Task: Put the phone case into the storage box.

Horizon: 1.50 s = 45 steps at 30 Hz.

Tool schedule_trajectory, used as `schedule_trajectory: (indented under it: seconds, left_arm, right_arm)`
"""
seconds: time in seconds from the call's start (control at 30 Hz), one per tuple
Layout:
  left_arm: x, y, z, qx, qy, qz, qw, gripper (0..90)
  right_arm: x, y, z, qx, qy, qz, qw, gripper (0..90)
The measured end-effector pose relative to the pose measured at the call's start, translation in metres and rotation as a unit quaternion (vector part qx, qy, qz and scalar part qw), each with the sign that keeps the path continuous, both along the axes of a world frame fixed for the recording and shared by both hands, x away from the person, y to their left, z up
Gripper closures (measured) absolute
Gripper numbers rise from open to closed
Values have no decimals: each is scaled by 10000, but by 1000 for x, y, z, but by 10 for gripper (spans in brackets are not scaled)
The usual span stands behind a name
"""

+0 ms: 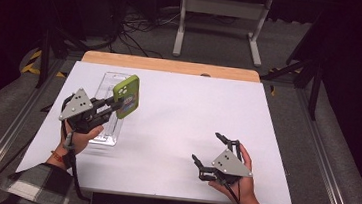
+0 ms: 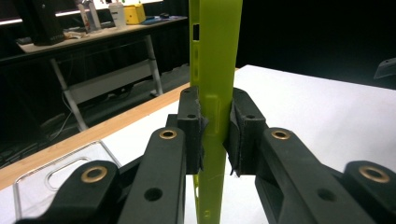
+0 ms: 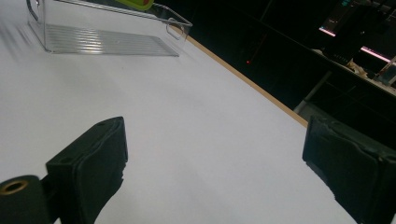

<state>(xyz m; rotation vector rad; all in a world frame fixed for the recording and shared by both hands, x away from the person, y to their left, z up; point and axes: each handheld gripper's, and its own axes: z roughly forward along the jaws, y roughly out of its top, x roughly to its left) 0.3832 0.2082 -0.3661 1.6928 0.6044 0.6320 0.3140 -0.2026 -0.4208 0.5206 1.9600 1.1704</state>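
A: Your left gripper clamps the green phone case upright, above the clear tray at the table's nine o'clock edge.

B: Your right gripper is spread, holding nothing, at five o'clock; bare white surface lies between them.

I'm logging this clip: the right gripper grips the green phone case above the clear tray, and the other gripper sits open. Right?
Not quite. The left gripper grips the green phone case above the clear tray, as the high view shows; the left gripper view shows its jaws clamped on the case's edges. The right gripper sits open.
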Motion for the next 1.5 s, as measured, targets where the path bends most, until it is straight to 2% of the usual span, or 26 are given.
schedule_trajectory:
  seconds: [0.23, 0.47, 0.57, 0.7, 0.77, 1.5]
  left_arm:
    - [1, 6, 1, 4, -5, 82, 10000, 777]
    - [3, 10, 1, 74, 34, 129, 9999, 777]
    - [4, 12, 0, 4, 56, 156, 9999, 777]
    - [5, 15, 1, 47, 58, 191, 9998, 777]
    - [6, 16, 0, -7, 55, 217, 9997, 777]
    - [14, 28, -3, -12, 141, 350, 9993, 777]
  right_arm:
    - [0, 1, -1, -66, 13, 28, 10000, 83]
    - [0, 0, -1, -6, 10, 27, 10000, 86]
    - [-1, 0, 0, -13, -2, 28, 10000, 87]
    - [-1, 0, -1, -30, 7, 37, 10000, 87]
    - [-1, 0, 0, -24, 0, 34, 10000, 86]
    - [0, 1, -1, -30, 10, 19, 10000, 88]
